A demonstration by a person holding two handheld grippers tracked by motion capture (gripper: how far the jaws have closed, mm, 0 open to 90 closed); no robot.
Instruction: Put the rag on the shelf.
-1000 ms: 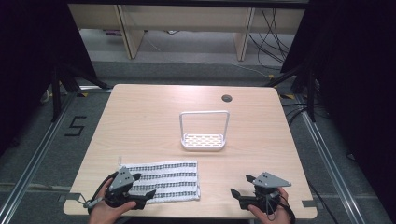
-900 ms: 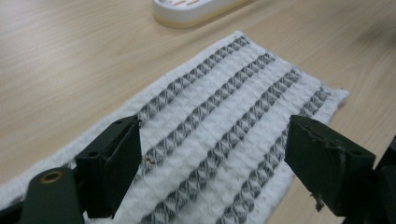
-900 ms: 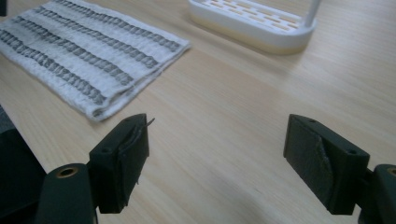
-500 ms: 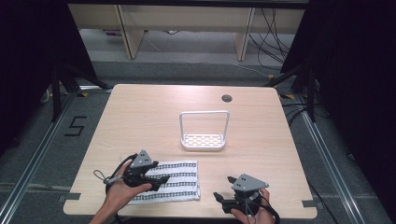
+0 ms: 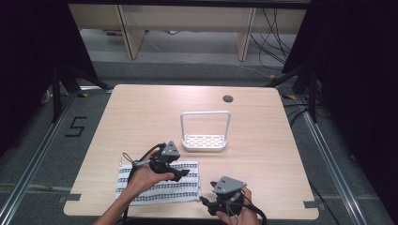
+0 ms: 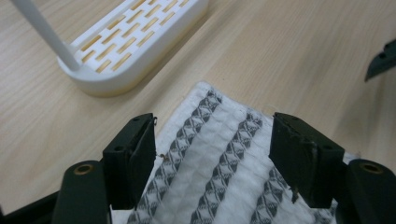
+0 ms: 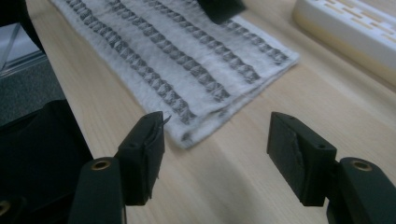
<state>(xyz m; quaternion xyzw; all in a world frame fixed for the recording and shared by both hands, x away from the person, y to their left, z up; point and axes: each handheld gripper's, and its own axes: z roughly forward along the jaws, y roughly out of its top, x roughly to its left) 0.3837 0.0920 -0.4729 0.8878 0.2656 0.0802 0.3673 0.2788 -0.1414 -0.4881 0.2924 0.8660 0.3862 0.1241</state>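
The left gripper point(image 5: 180, 173), jaws apart and just closing, hovers over the striped cloth point(image 5: 159, 187) on the desk point(image 5: 141, 122). The right gripper point(image 5: 206, 200), likewise apart and closing, sits beside the cloth's near corner, nothing between its jaws.

From my station I see the light wooden desk point(image 5: 141, 117) standing on grey carpet floor point(image 5: 42, 154), pale wooden shelving legs point(image 5: 129, 33) behind, black cables point(image 5: 272, 28) trailing, black curtains point(image 5: 28, 56) flanking.
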